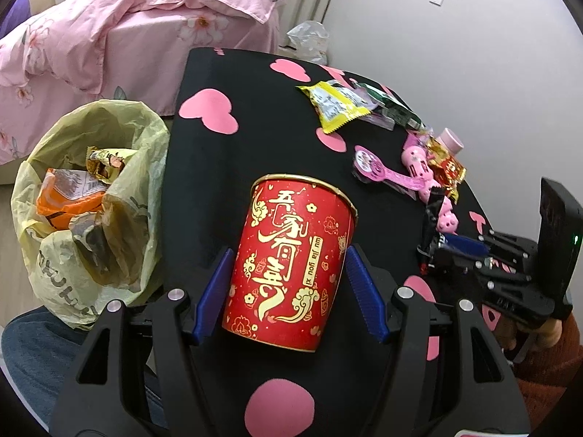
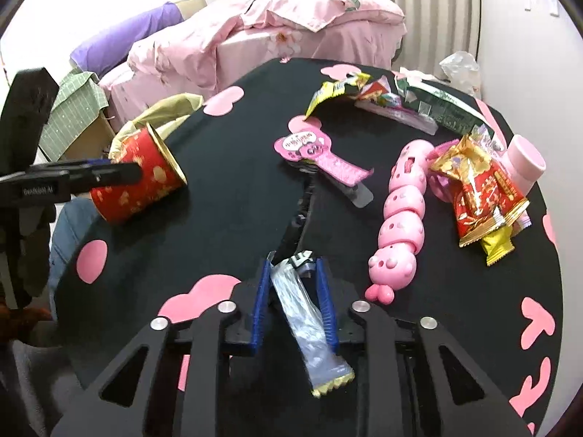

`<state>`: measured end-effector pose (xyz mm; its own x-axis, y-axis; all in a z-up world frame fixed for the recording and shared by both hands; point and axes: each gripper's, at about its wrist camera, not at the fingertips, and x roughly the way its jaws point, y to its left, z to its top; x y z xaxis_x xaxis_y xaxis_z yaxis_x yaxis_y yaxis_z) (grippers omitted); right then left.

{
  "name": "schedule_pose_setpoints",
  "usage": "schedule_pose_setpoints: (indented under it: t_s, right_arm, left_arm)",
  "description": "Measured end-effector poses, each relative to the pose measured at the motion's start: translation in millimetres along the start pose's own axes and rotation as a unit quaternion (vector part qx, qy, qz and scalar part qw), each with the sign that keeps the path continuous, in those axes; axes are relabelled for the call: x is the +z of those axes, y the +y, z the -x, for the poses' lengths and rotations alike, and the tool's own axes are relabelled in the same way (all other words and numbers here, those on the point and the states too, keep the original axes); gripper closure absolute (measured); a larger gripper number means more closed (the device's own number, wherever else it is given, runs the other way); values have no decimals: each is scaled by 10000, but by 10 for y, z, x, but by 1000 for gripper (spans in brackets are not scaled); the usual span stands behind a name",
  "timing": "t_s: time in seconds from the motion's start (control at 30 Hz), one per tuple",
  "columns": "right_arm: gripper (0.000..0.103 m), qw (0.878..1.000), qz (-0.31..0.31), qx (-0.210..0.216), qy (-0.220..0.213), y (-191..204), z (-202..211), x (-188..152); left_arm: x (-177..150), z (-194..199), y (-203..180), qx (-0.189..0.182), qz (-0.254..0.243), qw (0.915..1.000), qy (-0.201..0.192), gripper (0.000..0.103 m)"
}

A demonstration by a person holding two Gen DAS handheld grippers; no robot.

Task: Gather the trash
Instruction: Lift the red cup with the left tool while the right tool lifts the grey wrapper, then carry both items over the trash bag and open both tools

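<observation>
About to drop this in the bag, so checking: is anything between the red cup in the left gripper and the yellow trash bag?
Nothing visible: the red cup sits between the left gripper fingers, and the yellow trash bag hangs open just left of the table edge.

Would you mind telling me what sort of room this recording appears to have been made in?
Most likely a bedroom at home. A bed with a rumpled pink floral duvet stands just behind the black table with its pink hearts, pleated curtains hang behind it, and a yellow trash bag sits beside the table.
</observation>
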<state>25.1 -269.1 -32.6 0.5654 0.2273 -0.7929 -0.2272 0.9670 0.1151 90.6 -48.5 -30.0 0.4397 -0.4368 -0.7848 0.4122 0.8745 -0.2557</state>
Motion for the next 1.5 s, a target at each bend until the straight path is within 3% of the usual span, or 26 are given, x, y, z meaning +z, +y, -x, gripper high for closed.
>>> schedule_pose_setpoints:
  t_s: [0.2,0.33,0.47,0.6,0.9,1.17,1.3,1.37,1.5]
  right_arm:
    - [83,9998,149,36,-145,68,46,8]
    - [84,9996,145,106,-237,80,78,-21]
    - [89,9991,168,126,-355,94,136,-26]
    - [89,9988,171,112,-436,90,194,-37]
    - [89,9972,102,153,-729,55,413,31]
    - [89,9904,543,236,-1250,248,598,534]
    - [89,9837,787,544,-1520,454,590,1018]
    - [89,9807,853,777,-1580,590,505,1318]
    - [89,9743,1026,1272,-1552,966,144,1907]
  left_arm:
    - [-113,94,-66,241,-329,9991,-89,42]
    - [-191,129,-45,113,-378,9992,-59,39]
    - [-252,120,7,73,-194,9998,14,39]
    - [-237,95,112,-195,350,9991,106,43]
    - [-167,404,107,-70,310,9981,-530,48]
    - [68,721,342,225,404,9931,-1081,49]
    - [275,949,590,717,453,9839,-1572,49]
    - [404,1122,856,1248,728,9708,-1916,49]
    - [543,1299,1330,1903,1297,9482,-2188,49]
